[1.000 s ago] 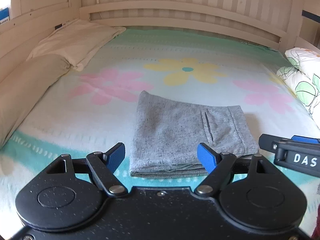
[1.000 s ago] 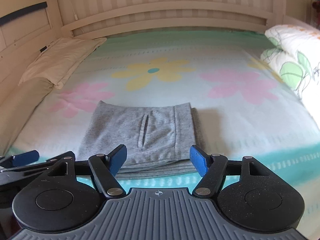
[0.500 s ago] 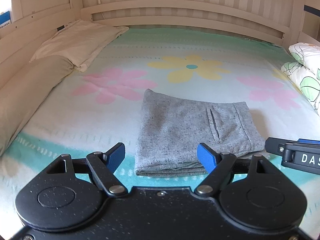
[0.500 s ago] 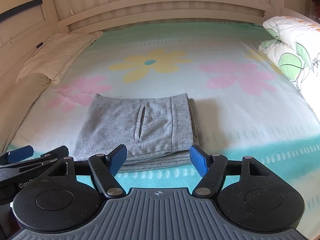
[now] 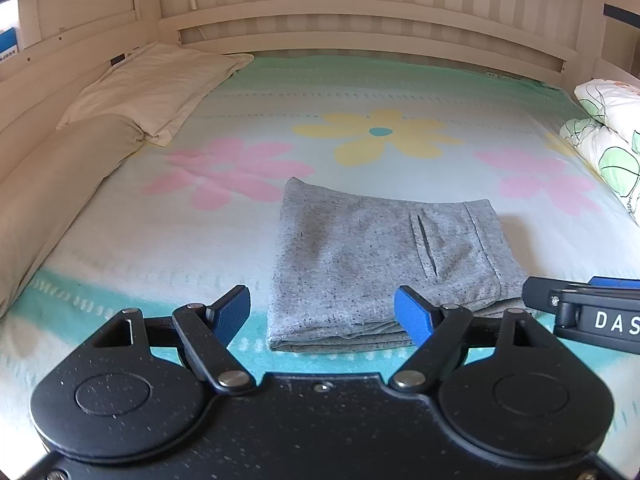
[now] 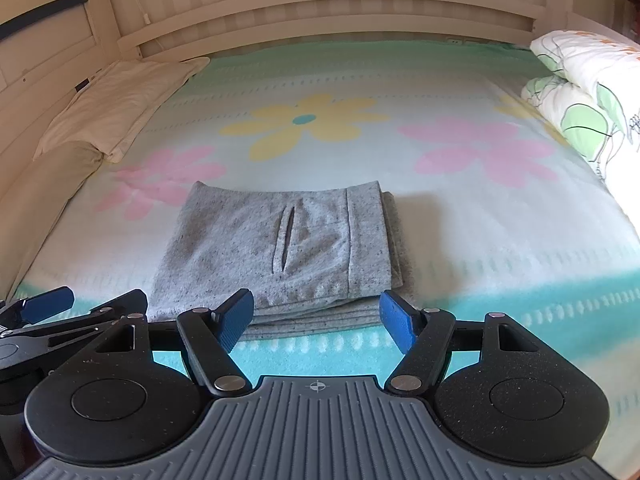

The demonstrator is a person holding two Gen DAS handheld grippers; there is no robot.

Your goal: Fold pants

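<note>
The grey pants (image 5: 384, 264) lie folded into a compact stack on the bedspread (image 5: 240, 224), just below its yellow flower (image 5: 378, 136). I hold my left gripper (image 5: 322, 314) and right gripper (image 6: 316, 318) spread and empty, short of the pants' near edge, because the fold looks finished.

The heathered grey knit pants (image 5: 384, 268) (image 6: 280, 248) lay folded into a compact, roughly rectangular stack of several layers, flat on the bedding. A slit pocket and the waistband seam faced up on the top layer, toward the right end. Layered edges showed along the near side.
</note>
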